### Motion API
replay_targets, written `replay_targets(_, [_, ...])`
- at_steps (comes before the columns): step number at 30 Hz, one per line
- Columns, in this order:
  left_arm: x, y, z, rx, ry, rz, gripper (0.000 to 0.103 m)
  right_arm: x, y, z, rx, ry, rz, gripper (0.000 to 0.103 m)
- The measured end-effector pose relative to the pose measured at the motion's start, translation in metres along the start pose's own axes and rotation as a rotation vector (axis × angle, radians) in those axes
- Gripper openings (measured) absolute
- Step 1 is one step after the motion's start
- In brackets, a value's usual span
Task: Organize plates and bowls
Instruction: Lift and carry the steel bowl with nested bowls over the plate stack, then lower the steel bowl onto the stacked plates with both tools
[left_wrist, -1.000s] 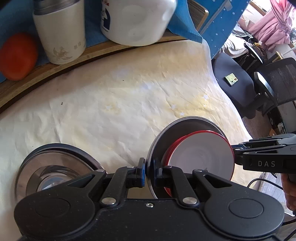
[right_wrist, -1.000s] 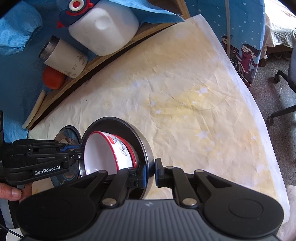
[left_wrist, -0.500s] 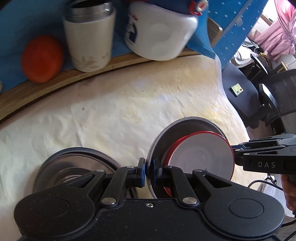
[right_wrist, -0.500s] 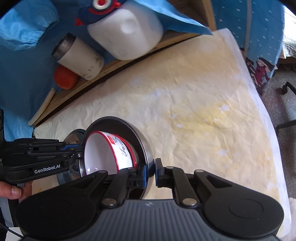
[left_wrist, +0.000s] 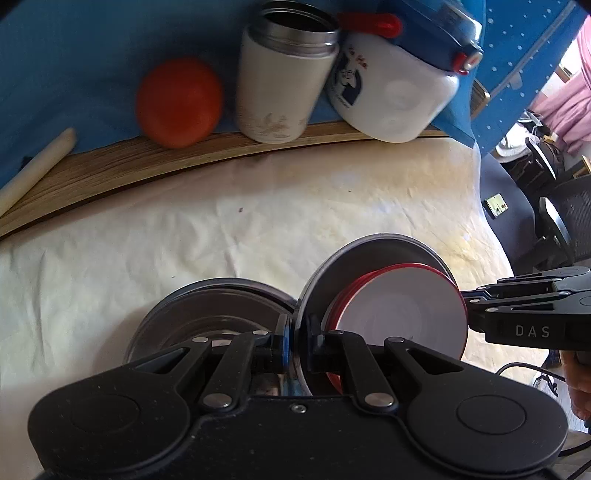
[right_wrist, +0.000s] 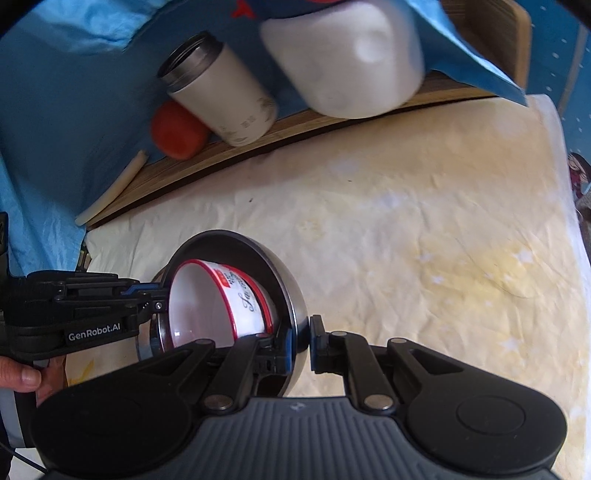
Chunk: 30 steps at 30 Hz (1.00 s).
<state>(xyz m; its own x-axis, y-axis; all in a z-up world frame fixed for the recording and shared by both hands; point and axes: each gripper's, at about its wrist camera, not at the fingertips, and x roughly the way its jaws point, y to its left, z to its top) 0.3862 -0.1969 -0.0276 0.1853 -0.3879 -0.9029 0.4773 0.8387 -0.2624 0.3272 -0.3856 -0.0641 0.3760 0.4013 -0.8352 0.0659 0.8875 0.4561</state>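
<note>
Two steel bowls (left_wrist: 369, 254) (left_wrist: 207, 310) – one red-rimmed white bowl (left_wrist: 402, 310). Two grippers – left (left_wrist: 297, 341), right (right_wrist: 308, 343). One orange fruit (left_wrist: 179, 101), one white flask (left_wrist: 280, 85), one white jug (left_wrist: 395, 96), one pale stick (left_wrist: 35, 166).

Left gripper (left_wrist: 298, 341) clamped on rim of steel bowl (left_wrist: 369, 254) holding red-rimmed white bowl (left_wrist: 402, 314); right gripper (left_wrist: 466, 301) at opposite rim; steel dishes (left_wrist: 207, 314) below-left on pale cloth (left_wrist: 184, 229).
</note>
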Motion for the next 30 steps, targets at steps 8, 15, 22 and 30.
replay_targets(8, [-0.006,0.015,-0.007,-0.028,-0.003,0.014,0.008,0.008,0.016,0.004,-0.043,0.019,0.013,0.010])
replay_targets(15, [-0.013,0.030,-0.014,-0.063,-0.004,0.031,0.008,0.019,0.033,0.006,-0.087,0.044,0.026,0.010])
replay_targets(22, [-0.018,0.046,-0.023,-0.102,0.000,0.051,0.008,0.030,0.050,0.006,-0.131,0.075,0.040,0.010])
replay_targets(30, [-0.023,0.062,-0.032,-0.140,0.004,0.070,0.008,0.043,0.066,0.007,-0.172,0.104,0.049,0.010])
